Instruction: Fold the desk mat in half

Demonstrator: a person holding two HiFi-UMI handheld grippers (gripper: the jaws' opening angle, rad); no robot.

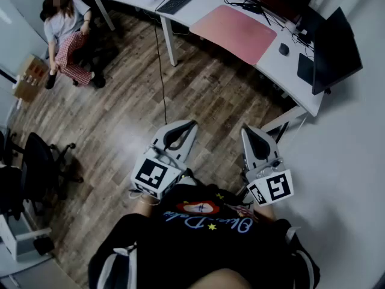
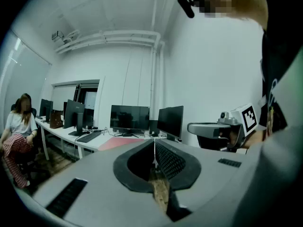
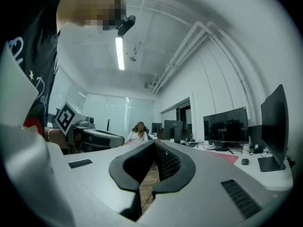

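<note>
The pink desk mat (image 1: 234, 32) lies flat on the long white desk (image 1: 283, 71) at the top of the head view, far ahead of both grippers. It shows as a thin pink strip (image 2: 120, 142) in the left gripper view and as another (image 3: 227, 157) in the right gripper view. My left gripper (image 1: 187, 125) and right gripper (image 1: 248, 130) are held side by side close to my body, over the wooden floor. Both point roughly level toward the desk. The left gripper's (image 2: 154, 143) jaws are shut with nothing between them, and so are the right gripper's (image 3: 154, 143).
A keyboard (image 1: 179, 0), a mouse (image 1: 283, 49) and dark monitors (image 1: 334, 47) share the desk with the mat. A person (image 1: 66, 29) sits on a chair at the far left. A black office chair (image 1: 42, 161) stands at my left, cardboard boxes (image 1: 30, 77) beyond it.
</note>
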